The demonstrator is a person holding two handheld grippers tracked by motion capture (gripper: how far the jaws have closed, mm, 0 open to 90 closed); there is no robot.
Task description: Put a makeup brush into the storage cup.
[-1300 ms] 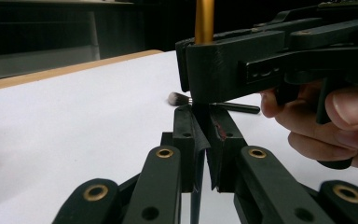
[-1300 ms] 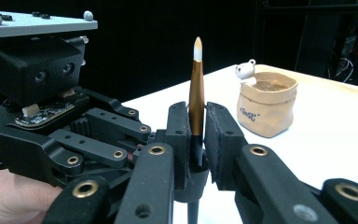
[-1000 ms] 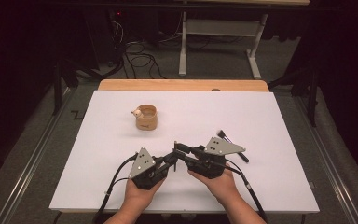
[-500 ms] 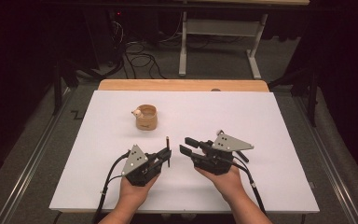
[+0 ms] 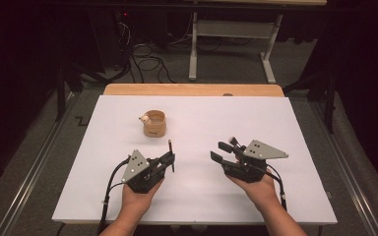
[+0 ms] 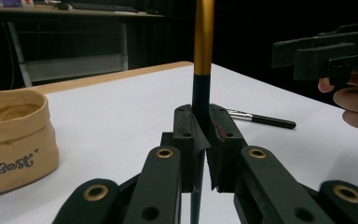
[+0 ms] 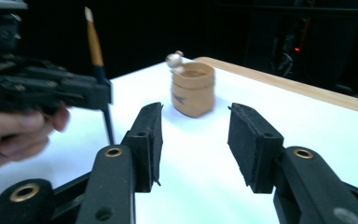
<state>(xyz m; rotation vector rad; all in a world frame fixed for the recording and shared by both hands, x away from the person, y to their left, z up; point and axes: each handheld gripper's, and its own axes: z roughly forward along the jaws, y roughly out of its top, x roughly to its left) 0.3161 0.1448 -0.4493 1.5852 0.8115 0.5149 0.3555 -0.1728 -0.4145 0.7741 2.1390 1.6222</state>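
Two hand-held grippers: my left (image 5: 170,156) clamps the brush (image 6: 203,56) upright above the worktop (image 5: 197,123); my right (image 7: 193,140) has just been opening, empty — a tilt could slip it before the pouch (image 5: 154,123).

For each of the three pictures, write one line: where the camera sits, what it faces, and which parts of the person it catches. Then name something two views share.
High view: above the person's side, facing forward and down on the white table; both forearms, left gripper, right gripper.
Left gripper view: on the left gripper, jaws shut on an upright brush; fingers at right.
Right gripper view: between open, empty jaws toward the tan pouch; a hand at left.
Shared: pouch and brush.
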